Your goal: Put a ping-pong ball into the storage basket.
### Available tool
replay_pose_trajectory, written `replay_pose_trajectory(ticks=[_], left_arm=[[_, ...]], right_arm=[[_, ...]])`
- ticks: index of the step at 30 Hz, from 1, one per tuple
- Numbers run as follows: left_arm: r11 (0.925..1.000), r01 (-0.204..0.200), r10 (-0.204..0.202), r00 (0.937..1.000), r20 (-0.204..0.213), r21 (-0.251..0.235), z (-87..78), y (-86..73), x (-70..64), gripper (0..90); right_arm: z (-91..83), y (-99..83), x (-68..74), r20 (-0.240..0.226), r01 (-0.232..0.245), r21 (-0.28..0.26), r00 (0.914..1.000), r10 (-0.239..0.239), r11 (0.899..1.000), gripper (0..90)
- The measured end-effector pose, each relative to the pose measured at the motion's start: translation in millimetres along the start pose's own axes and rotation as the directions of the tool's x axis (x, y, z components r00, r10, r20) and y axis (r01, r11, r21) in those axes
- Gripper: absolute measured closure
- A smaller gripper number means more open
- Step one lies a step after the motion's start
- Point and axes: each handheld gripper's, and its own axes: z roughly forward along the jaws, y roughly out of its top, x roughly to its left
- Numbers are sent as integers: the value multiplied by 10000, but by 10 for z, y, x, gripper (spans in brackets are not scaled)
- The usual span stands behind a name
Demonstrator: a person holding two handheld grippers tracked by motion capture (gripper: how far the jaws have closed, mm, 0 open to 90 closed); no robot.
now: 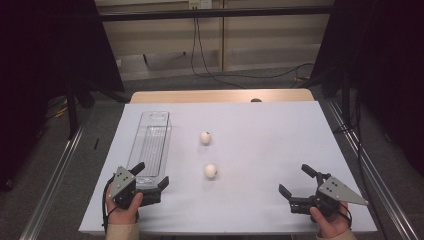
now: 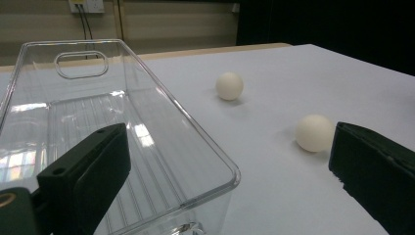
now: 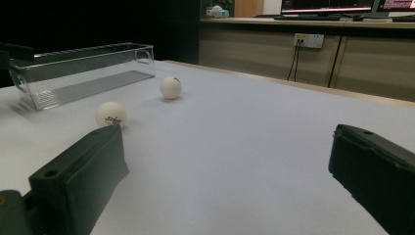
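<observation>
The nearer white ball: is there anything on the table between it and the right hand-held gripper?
Nothing visible. Only bare white table lies between the right hand-held gripper and the nearer white ball. The clear bin stands on the ball's other side.

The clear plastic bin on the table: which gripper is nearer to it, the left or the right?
Left. The left gripper sits at the near end of the clear bin; the right gripper is far across the table.

An office-like lab: monitors [image 3: 323, 7] on a back counter, wall sockets [image 3: 308, 40], black curtains [image 1: 45, 45] flanking the table [image 1: 280, 130].
</observation>
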Motion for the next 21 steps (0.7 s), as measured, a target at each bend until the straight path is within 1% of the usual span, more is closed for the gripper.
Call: replay_pose_trajectory(ticks=[13, 18, 21], left_arm=[[10000, -34, 34, 9999, 123, 14, 22, 24, -42, 20], [10000, -14, 14, 9996, 271, -2, 44, 42, -74, 20], [10000, -83, 82, 9993, 356, 24, 59, 50, -86, 20]], right_arm=[[11, 0, 9, -145, 58, 20, 9999, -57, 10000, 4], [6, -1, 6, -143, 99, 30, 9998, -99, 9999, 4], [-1, 0, 7, -117, 89, 37, 9999, -88, 10000, 5]])
